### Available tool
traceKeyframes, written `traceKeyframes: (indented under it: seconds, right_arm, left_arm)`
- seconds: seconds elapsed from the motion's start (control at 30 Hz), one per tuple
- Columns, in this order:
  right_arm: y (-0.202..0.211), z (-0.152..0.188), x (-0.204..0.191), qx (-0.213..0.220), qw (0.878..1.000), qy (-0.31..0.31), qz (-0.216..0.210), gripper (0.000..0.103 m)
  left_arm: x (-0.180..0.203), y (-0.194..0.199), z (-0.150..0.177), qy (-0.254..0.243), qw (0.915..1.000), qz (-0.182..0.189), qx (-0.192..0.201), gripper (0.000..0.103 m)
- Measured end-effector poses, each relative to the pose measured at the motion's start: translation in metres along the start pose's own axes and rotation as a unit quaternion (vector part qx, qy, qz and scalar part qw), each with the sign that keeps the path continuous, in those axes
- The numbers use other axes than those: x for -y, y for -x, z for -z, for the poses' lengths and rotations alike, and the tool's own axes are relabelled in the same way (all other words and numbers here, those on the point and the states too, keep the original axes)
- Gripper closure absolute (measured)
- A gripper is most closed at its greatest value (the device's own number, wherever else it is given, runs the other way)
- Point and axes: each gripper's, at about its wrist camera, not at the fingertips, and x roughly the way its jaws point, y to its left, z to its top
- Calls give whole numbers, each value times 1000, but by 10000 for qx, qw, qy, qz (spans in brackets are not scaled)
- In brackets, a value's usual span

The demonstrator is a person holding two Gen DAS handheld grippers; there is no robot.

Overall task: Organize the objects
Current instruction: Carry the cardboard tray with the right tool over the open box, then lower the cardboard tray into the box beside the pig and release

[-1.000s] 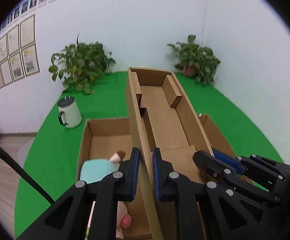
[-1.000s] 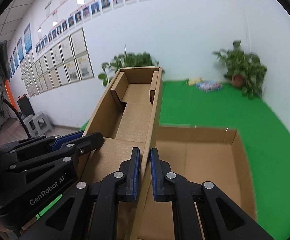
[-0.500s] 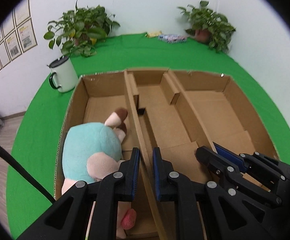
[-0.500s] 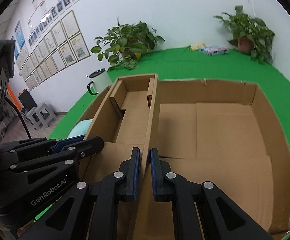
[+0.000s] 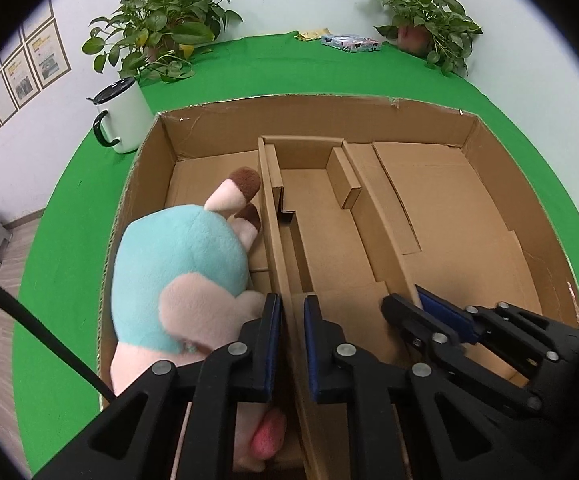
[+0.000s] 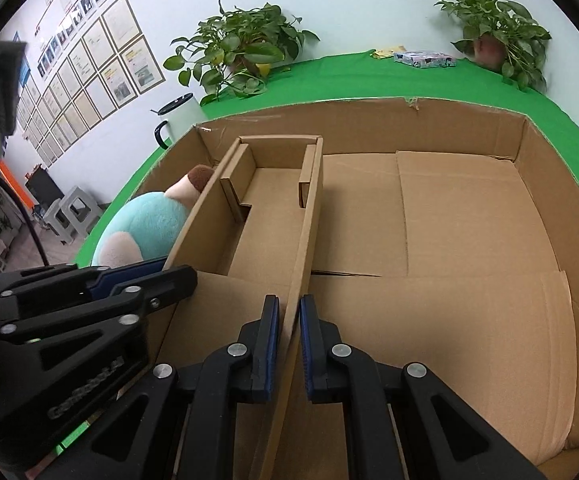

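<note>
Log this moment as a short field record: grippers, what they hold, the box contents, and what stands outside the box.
left gripper: shut on left wall of cardboard insert
right gripper: shut on insert's right wall
insert position: inside large cardboard box
plush toy: in box, left of insert
right section of box: nothing visible
mug: on green cloth, outside box

Raised lettering on the left claw [image 6: 177, 276] body is blurred, unreadable. Wall frames [image 6: 101, 64] carry print too small to read.
</note>
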Motion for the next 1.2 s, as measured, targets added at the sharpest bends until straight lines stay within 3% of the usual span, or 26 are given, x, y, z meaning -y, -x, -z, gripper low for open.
traceKeyframes:
  seconds: [0.33, 0.47, 0.5, 0.53, 0.57, 0.6, 0.63, 0.67, 0.7, 0.77, 0.83, 1.0, 1.2]
  right_arm:
    - [-4, -4, -21, -88, 9984, 552, 78, 89]
    - [18, -1, -28, 93, 9966, 802, 148, 86]
    - [32, 1, -30, 232, 9954, 901, 226, 77]
    - [49, 4, -32, 451, 9933, 1014, 321, 60]
    - [64, 6, -31, 619, 9917, 1069, 349, 50]
    - [83, 12, -31, 887, 9892, 1119, 337, 30]
    - [106, 21, -32, 1155, 9862, 1151, 290, 15]
    - [120, 27, -30, 1280, 9845, 1165, 278, 9]
    - [138, 36, -30, 1459, 9818, 1184, 268, 1]
    - [165, 56, -29, 1692, 9772, 1232, 349, 1]
    - [184, 69, -28, 1795, 9747, 1236, 491, 1]
    - [223, 106, -25, 1935, 9716, 1167, 702, 1]
    - [246, 139, -12, 1747, 9755, 1127, 720, 1]
  left_arm:
    - [-28, 47, 19, 148, 9986, -43, 502, 92]
    - [-29, 71, 30, 74, 9952, -136, 966, 89]
    - [-28, 78, 33, 30, 9936, -145, 1121, 88]
    - [-27, 86, 37, -3, 9914, -156, 1300, 84]
    - [-26, 96, 42, -16, 9886, -163, 1496, 72]
    - [-24, 105, 48, -11, 9855, -153, 1689, 63]
    - [-22, 113, 52, -4, 9826, -134, 1853, 42]
    - [-18, 126, 60, 36, 9764, -95, 2157, 24]
    - [-16, 134, 66, 102, 9712, -79, 2379, 19]
    - [-9, 151, 78, 185, 9599, -25, 2798, 18]
    - [-3, 158, 86, 213, 9561, 17, 2923, 18]
    - [11, 168, 106, 344, 9528, 291, 3004, 18]
    - [24, 171, 121, 325, 9573, 432, 2841, 18]
